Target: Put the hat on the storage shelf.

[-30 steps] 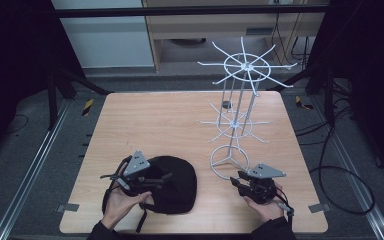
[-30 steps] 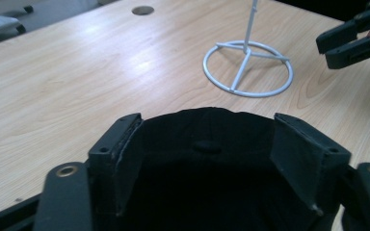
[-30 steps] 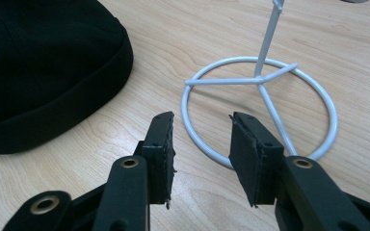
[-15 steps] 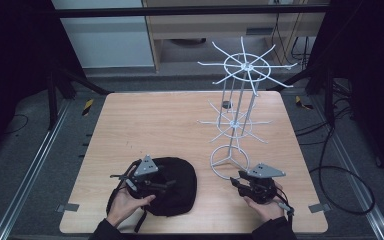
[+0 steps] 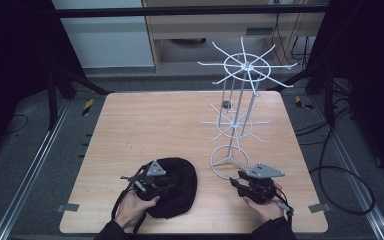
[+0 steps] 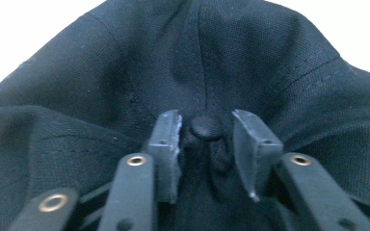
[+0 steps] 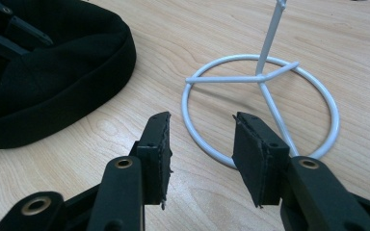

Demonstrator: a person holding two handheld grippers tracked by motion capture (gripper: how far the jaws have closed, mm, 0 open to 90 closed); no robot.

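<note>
A black cap (image 5: 182, 172) lies on the wooden table (image 5: 155, 125) at the front left. My left gripper (image 5: 171, 186) is pressed down onto its crown. In the left gripper view the left gripper (image 6: 206, 137) has just been closing, and the cap's top button (image 6: 204, 127) and a bunched fold of cloth sit between the pads. A narrow gap still shows beside the right pad (image 6: 250, 144). My right gripper (image 5: 236, 181) stands open at the front right, its jaws (image 7: 201, 139) empty and pointing at the base ring (image 7: 335, 110) of a white wire rack (image 5: 245, 65).
The rack's ring base (image 5: 228, 159) stands just beyond the right gripper, and its spokes spread wide at two heights. A small dark object (image 5: 226, 104) sits on the table behind the rack. The cap's edge (image 7: 53, 82) lies left of the right gripper.
The left gripper has sunk onto the cap and shifted a little to the right, and its jaws have narrowed around the crown. The right gripper has stayed where it was.
</note>
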